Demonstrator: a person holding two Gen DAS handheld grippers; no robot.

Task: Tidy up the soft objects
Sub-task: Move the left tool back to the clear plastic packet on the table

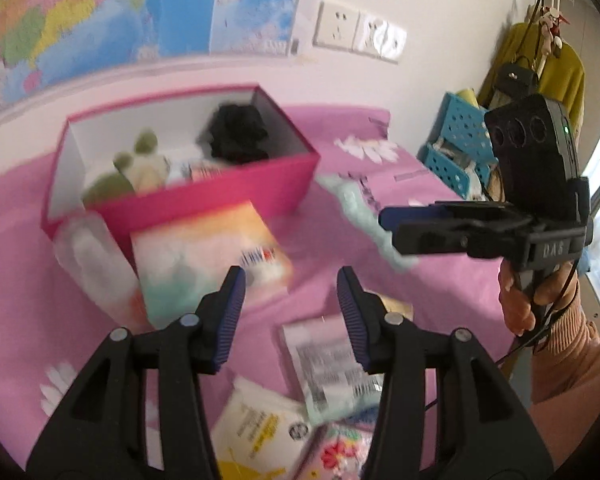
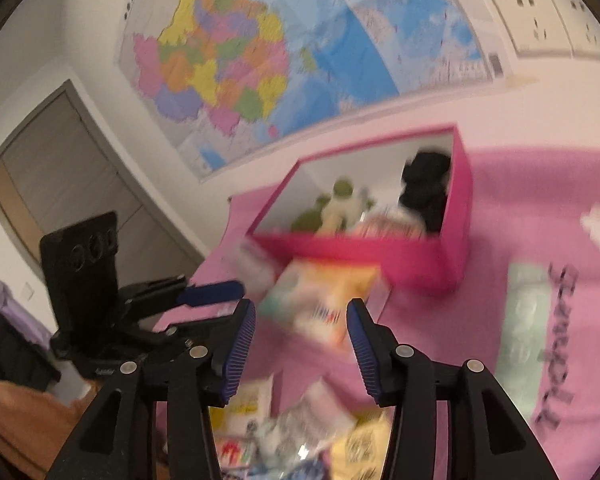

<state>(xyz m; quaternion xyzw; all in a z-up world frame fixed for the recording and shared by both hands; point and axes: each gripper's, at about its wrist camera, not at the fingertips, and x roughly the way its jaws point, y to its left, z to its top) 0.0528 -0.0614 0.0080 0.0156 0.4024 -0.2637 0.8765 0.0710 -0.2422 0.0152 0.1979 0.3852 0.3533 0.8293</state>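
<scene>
The soft packet (image 1: pixel 208 256) leans against the front wall of the pink box (image 1: pixel 204 196), on the bed. It looks light, squashy and slippery; I would pinch it at one edge. Left tool (image 1: pixel 291 300) and right tool (image 2: pixel 301 322) are both released, grasping nothing.

**Count of things around the pink box**

One open pink cardboard box (image 1: pixel 204 196) with white inner walls is seen on the pink bedspread (image 1: pixel 332 248). Inside the box, one black fabric bundle (image 1: pixel 236 134) and one green-and-cream plush toy (image 1: pixel 136 164) are counted, with blurred items between them that cannot be numbered. One pastel-coloured soft packet (image 1: pixel 204 256) is found against the box's front wall. Nearer than the box, at least three loose printed packets (image 1: pixel 324 364) are made out. Two wall sockets (image 1: pixel 360 34) are counted above the box.
</scene>
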